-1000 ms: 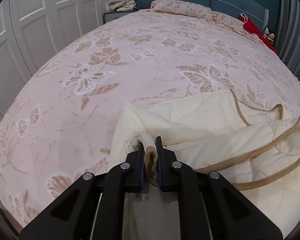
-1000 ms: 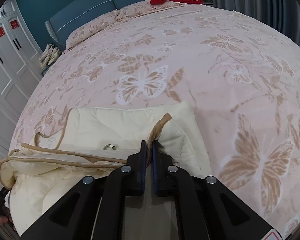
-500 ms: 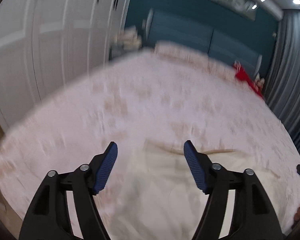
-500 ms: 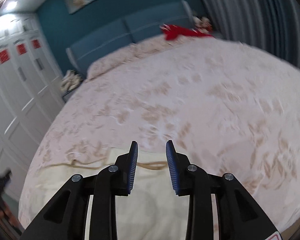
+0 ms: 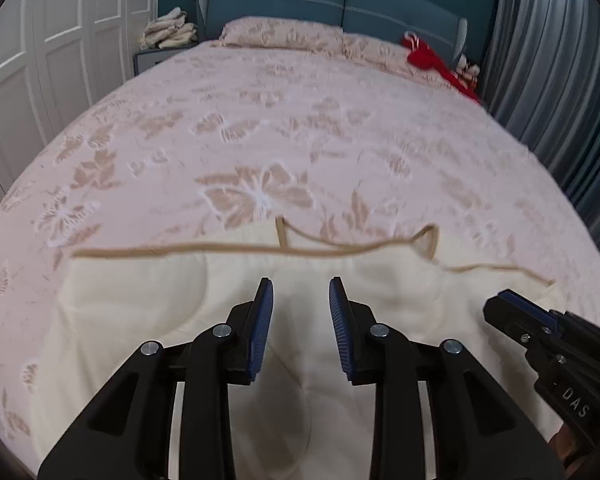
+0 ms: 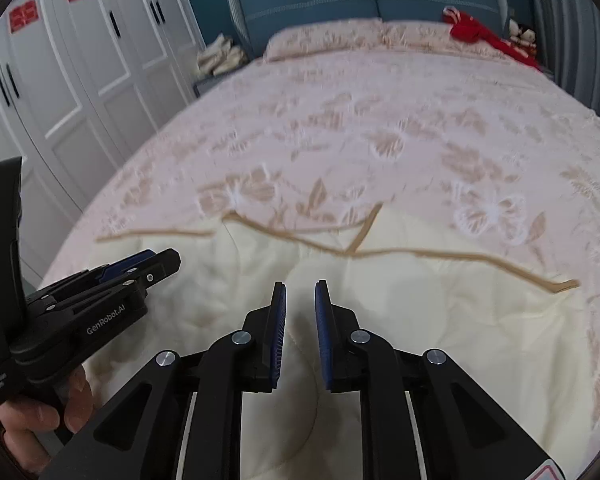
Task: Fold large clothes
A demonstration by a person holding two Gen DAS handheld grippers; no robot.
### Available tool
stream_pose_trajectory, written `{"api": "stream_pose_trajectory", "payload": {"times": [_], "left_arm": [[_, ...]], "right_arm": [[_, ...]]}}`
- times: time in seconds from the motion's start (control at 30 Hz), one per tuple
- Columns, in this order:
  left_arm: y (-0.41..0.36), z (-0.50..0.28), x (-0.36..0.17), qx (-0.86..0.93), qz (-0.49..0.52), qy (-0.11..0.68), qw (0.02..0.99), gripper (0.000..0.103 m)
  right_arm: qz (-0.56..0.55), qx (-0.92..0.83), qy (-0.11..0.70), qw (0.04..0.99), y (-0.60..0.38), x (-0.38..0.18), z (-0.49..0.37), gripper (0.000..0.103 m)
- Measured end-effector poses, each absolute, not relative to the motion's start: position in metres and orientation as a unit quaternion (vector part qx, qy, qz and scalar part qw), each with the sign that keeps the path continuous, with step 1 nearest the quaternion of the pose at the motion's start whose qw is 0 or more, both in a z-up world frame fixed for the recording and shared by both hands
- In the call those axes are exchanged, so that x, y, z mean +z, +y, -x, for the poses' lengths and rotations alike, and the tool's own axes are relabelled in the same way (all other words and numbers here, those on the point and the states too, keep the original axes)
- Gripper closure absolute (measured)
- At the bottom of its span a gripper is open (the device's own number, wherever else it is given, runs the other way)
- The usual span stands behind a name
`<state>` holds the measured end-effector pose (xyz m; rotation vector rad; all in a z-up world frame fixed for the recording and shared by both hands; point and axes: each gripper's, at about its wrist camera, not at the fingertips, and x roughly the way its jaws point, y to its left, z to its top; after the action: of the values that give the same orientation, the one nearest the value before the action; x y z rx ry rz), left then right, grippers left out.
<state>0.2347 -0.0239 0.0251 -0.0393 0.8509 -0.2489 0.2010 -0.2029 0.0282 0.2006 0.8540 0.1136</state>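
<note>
— Where's the garment?

— I see the cream quilted garment spread on the near end of the bed, its tan trim running across the far edge, on the pink butterfly bedspread.

— And the hand-held grippers?

— My left hand-held gripper hangs over the cream fabric with a clear gap between the blue pads; its jaws have just been closing, nothing between them. My right hand-held gripper is released too, with a narrower gap, also just closing on nothing, above the same garment.
</note>
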Motion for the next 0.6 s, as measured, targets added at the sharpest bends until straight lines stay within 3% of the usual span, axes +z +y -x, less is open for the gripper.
{"api": "stream_pose_trajectory", "payload": {"times": [0.6], "left_arm": [[-0.017,-0.258,-0.033,-0.101,0.032,0.439,0.892,0.074]], "right_arm": [[-0.150,0.041,0.457,0.876,-0.218,-0.040,-0.236,0.097]]}}
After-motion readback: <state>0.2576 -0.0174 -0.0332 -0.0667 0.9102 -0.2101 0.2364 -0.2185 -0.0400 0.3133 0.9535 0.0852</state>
